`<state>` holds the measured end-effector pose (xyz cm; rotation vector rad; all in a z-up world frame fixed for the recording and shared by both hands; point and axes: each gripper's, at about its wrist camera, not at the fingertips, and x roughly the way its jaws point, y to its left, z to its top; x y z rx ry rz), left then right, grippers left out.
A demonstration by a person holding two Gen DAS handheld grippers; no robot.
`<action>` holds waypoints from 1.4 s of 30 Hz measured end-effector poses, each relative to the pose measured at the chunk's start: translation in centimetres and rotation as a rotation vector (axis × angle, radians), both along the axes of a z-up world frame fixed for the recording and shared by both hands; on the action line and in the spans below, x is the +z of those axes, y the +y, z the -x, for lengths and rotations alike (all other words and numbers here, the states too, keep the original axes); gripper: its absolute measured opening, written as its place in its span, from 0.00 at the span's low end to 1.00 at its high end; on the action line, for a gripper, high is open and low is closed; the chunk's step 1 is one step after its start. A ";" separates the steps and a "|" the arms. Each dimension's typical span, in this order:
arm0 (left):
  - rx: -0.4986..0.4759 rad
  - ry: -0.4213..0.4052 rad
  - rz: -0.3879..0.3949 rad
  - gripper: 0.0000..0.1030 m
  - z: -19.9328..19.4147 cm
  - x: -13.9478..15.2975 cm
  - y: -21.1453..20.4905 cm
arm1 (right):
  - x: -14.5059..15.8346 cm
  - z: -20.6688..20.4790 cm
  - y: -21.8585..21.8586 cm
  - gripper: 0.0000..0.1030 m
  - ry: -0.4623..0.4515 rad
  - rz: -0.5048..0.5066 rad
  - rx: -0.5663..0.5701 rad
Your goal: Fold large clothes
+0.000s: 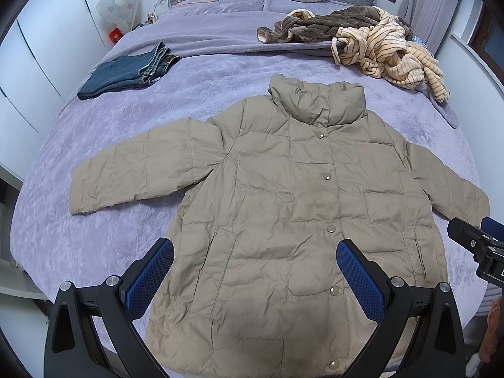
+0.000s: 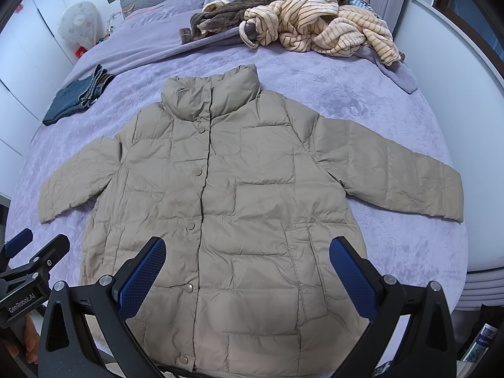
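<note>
Two grippers of yours hang over the hem end of the tan puffer jacket (image 1: 283, 208): the left gripper (image 1: 255, 280) and the right gripper (image 2: 247, 278), both with jaws spread wide and holding nothing. The jacket lies flat and buttoned on the purple bedspread (image 1: 94, 220), collar pointing away from you toward the headboard, sleeves out sideways. Folded jeans (image 1: 126, 72) lie beyond its left sleeve.

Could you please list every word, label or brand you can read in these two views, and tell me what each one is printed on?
"GenRobot.AI": white lettering on the black body of the left gripper, at the edge of the right wrist view.
Printed packet at the lower right edge of that view: too small to read.
Red item beside the bed: marking too blurred to read.
Jacket: no readable label.
</note>
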<state>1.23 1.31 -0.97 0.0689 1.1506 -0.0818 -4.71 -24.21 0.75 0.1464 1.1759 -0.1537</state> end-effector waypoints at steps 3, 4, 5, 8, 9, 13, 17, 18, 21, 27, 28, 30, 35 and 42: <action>0.000 0.001 0.000 1.00 0.0 0.0 0.0 | 0.0 0.0 0.0 1.00 0.001 0.000 0.001; 0.001 0.001 0.001 1.00 0.1 -0.1 0.0 | 0.0 0.0 0.0 1.00 0.001 0.001 0.000; 0.001 0.001 0.001 1.00 0.1 -0.1 0.1 | 0.0 0.0 0.0 1.00 0.001 0.001 0.001; 0.000 0.001 0.001 1.00 0.0 -0.1 0.1 | 0.0 -0.1 0.0 1.00 0.001 0.002 0.001; 0.000 0.001 0.001 1.00 0.0 -0.1 0.1 | 0.0 -0.1 0.0 1.00 0.001 0.002 0.001; 0.000 0.001 0.001 1.00 0.0 -0.1 0.1 | 0.0 -0.1 0.1 1.00 0.002 0.002 0.000; 0.000 0.003 0.001 1.00 0.0 -0.1 0.2 | 0.0 -0.1 0.1 1.00 0.003 0.002 -0.001; 0.000 0.003 0.001 1.00 0.1 -0.2 0.3 | 0.0 -0.1 0.1 1.00 0.003 0.002 -0.001; 0.002 0.004 0.003 1.00 0.1 -0.4 0.5 | -0.1 -0.1 0.0 1.00 0.012 0.002 -0.002; 0.010 0.009 0.008 1.00 0.4 -0.8 0.7 | -0.6 -0.1 -0.2 1.00 0.028 -0.008 -0.007; 0.012 0.011 0.011 1.00 0.6 -0.9 0.8 | -0.7 -0.1 -0.3 1.00 0.031 -0.008 -0.009; 0.015 0.017 0.014 1.00 0.6 -1.1 1.0 | -0.7 -0.1 -0.3 1.00 0.033 -0.009 -0.009; 0.022 0.038 0.021 1.00 0.2 -1.2 1.6 | -1.1 -0.2 -0.2 1.00 0.045 -0.019 -0.021; 0.031 0.069 0.048 1.00 -0.5 -2.3 3.4 | -1.6 -0.4 0.3 1.00 0.038 -0.087 -0.023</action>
